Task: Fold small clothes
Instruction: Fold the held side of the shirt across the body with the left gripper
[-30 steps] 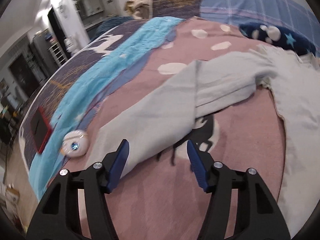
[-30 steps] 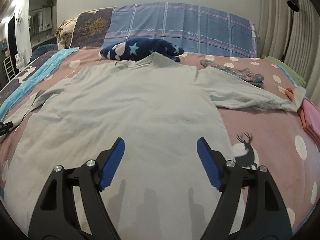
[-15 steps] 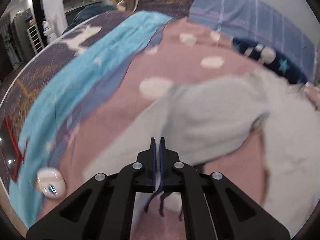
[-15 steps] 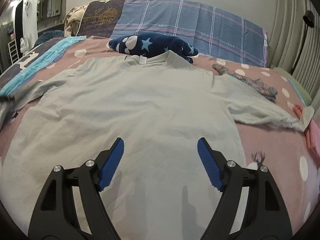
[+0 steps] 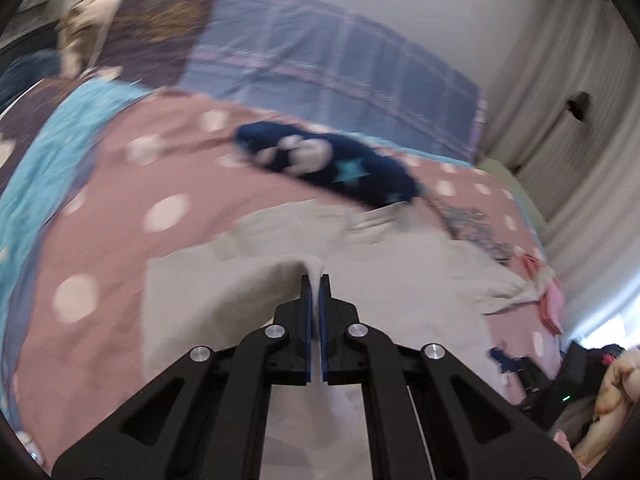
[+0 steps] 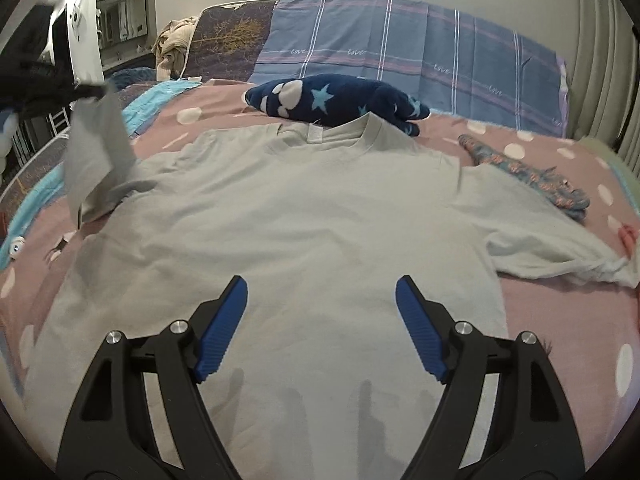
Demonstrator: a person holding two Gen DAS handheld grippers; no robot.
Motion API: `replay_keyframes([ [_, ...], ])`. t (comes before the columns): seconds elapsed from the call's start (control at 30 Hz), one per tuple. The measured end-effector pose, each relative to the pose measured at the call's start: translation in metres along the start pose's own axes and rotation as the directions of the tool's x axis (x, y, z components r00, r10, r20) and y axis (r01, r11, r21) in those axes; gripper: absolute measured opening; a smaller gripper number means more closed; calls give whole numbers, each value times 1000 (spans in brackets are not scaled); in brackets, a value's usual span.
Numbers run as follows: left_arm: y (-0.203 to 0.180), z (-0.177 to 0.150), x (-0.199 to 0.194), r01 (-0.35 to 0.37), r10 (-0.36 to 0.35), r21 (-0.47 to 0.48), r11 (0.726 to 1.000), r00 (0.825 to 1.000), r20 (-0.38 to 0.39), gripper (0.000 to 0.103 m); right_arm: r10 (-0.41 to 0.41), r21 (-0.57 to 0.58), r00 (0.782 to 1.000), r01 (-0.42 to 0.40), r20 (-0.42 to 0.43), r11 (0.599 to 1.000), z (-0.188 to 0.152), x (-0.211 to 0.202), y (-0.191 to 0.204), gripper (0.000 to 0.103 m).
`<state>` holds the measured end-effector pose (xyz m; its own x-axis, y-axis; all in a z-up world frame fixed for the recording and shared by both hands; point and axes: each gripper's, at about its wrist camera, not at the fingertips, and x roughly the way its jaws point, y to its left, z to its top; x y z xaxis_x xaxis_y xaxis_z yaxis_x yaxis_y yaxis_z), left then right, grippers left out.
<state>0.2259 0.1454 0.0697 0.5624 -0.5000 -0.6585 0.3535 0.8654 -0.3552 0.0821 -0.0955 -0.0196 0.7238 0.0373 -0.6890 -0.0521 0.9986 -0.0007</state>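
A pale grey long-sleeved shirt [image 6: 312,208] lies flat, neck away from me, on a pink dotted bedspread [image 6: 560,320]. My left gripper [image 5: 315,280] is shut on the shirt's left sleeve [image 5: 248,280] and holds it lifted; in the right wrist view the raised sleeve [image 6: 96,148] hangs at the far left under that gripper [image 6: 86,90]. My right gripper [image 6: 320,300] is open and empty, above the shirt's lower middle. The right sleeve [image 6: 552,240] lies stretched out to the right.
A navy star-patterned garment [image 6: 340,98] lies behind the collar. A patterned blue-pink garment [image 6: 532,172] and a pink one [image 6: 628,234] lie at the right. A checked blue pillow [image 6: 420,52] stands at the head. A small white round device [image 6: 16,245] lies at the left edge.
My left gripper closed on the left sleeve, lifted it and swung right toward the shirt's body. My right gripper stayed open over the shirt, moving slightly closer.
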Motion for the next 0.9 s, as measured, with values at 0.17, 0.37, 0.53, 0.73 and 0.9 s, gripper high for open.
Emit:
replay_keyframes([
  [0.17, -57, 23, 41, 140, -140, 47, 989, 990, 1, 3, -14, 40, 1000, 13, 8, 999, 4, 0, -10, 78],
  [0.37, -60, 7, 104, 108, -107, 11, 994, 992, -63, 42, -28, 82, 1000, 29, -11, 996, -5, 2, -27, 78],
  [0.53, -30, -37, 92, -106, 110, 135, 985, 994, -24, 42, -31, 48, 998, 34, -58, 998, -13, 12, -34, 79],
  [0.73, 6, -110, 58, -328, 329, 326, 887, 943, 55, 55, 37, -121, 998, -43, -55, 992, -9, 20, 0, 79],
  [0.9, 53, -126, 68, -441, 458, 262, 858, 889, -2, 55, 85, -275, 994, -102, -70, 956, 1, 41, 57, 85],
])
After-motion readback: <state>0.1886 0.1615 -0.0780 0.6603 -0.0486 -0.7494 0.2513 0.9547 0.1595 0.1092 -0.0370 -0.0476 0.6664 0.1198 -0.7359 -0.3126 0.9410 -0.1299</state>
